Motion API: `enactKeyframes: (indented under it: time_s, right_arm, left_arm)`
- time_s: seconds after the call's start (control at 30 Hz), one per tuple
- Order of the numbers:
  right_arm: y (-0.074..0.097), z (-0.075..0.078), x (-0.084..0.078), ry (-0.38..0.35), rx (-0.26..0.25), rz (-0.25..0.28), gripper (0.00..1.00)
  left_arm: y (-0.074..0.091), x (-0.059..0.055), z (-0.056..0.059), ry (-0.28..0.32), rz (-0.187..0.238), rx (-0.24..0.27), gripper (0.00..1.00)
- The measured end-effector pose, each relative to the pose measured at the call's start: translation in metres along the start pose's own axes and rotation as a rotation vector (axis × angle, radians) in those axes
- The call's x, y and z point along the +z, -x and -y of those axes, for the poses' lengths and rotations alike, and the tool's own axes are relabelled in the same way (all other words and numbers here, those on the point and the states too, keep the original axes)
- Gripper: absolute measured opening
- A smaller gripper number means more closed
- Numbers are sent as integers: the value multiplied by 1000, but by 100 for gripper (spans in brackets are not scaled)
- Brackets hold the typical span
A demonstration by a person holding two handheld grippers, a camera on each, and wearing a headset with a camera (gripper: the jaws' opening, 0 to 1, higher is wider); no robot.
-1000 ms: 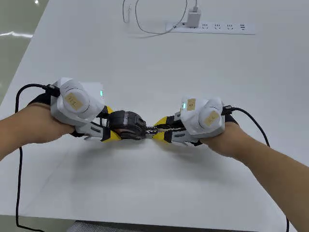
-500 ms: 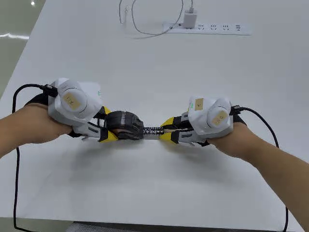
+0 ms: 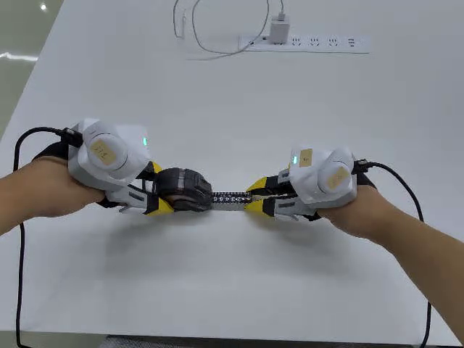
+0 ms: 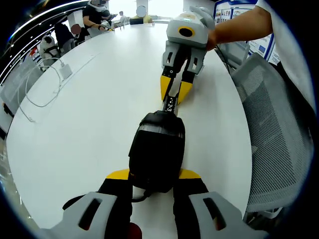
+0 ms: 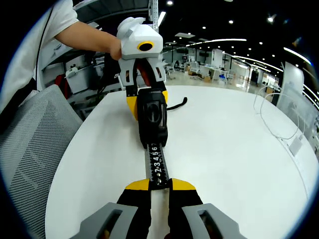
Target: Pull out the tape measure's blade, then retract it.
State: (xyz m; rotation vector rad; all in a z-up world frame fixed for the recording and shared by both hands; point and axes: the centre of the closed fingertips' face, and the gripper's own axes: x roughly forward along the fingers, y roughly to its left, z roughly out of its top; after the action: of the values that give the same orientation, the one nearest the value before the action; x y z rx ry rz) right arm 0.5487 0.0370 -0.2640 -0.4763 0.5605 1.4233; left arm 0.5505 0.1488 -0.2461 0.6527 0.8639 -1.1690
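The left gripper clamps the tape measure case on the workbench; the right gripper, at its 3 o'clock, pinches the blade by its end, so its long axis lies 9-to-3.

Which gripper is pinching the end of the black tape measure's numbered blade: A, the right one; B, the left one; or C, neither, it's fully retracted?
A: the right gripper is shut on the numbered blade, while the left gripper clamps the black tape measure case.
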Motion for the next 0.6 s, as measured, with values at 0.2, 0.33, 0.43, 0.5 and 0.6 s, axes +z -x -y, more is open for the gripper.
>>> enactKeyframes:
  time_s: [0.2, 0.33, 0.43, 0.5, 0.6]
  right_arm:
    - [5, 2, -3, -1, -6, -5, 8]
    - [8, 2, -5, -2, -9, -8, 8]
    - [11, 3, -7, -2, -12, -10, 8]
    - [12, 3, -7, -2, -13, -11, 8]
    - [15, 2, -9, 0, -16, -16, 8]
  left_arm:
    - [0, 0, -1, -1, -3, -1, 26]
    - [0, 0, -1, -1, -4, -1, 26]
    - [0, 0, -1, -2, -6, -1, 26]
    - [0, 0, -1, -1, -6, -2, 26]
    - [-1, 0, -1, -2, -6, -2, 26]
